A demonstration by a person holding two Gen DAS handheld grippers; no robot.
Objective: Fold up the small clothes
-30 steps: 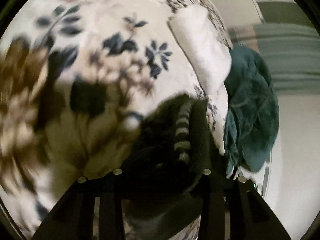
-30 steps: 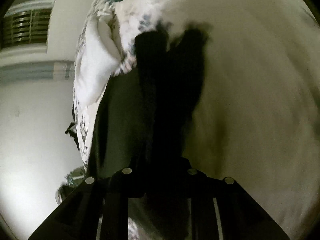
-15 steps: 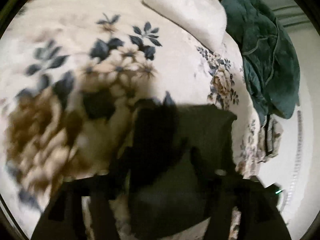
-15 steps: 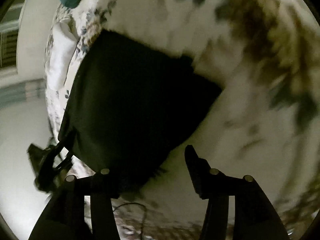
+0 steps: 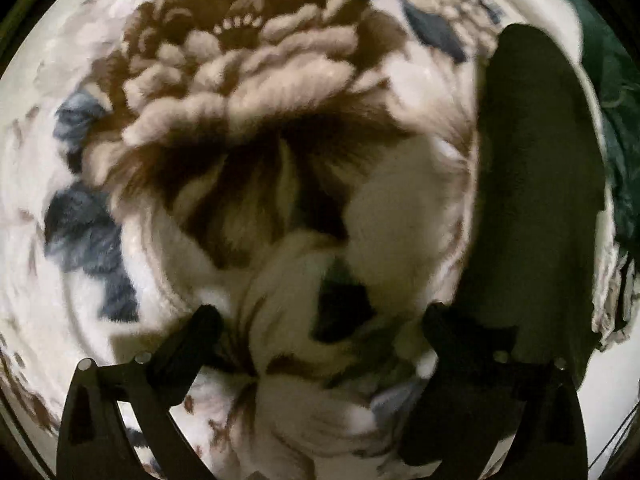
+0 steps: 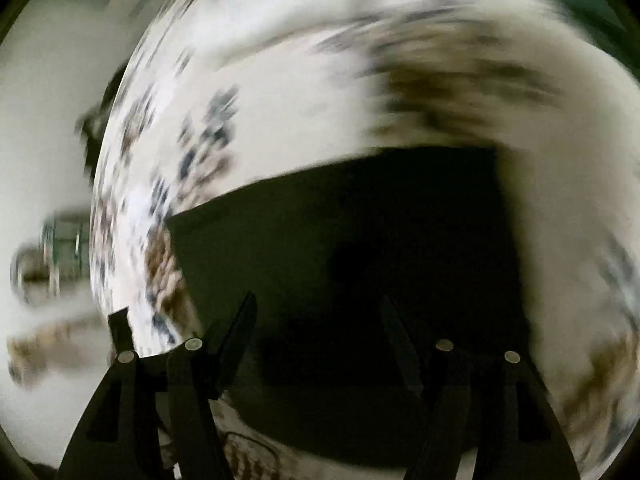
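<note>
Garment (image 6: 348, 240) position decides the coming move: the dark folded piece lies flat on the floral bedspread (image 6: 280, 100), straight ahead of the right tool (image 6: 320, 320) and partly beneath it, while from the left tool (image 5: 320, 320) it sits off to the right side (image 5: 536, 200), its long axis running away from that camera along the bed's edge. Both tools have their fingers spread apart and grip nothing; the left one points at bare bedspread (image 5: 240, 80) with the garment just beside its right finger (image 5: 444, 328). The right tool therefore looks the nearer and better lined up, judging by how the cloth fills the gap between its fingers. A green fabric heap (image 5: 616, 120) lies beyond the garment at the far right; the right view is badly motion-blurred, so edges and any layers of the fold cannot be made out
</note>
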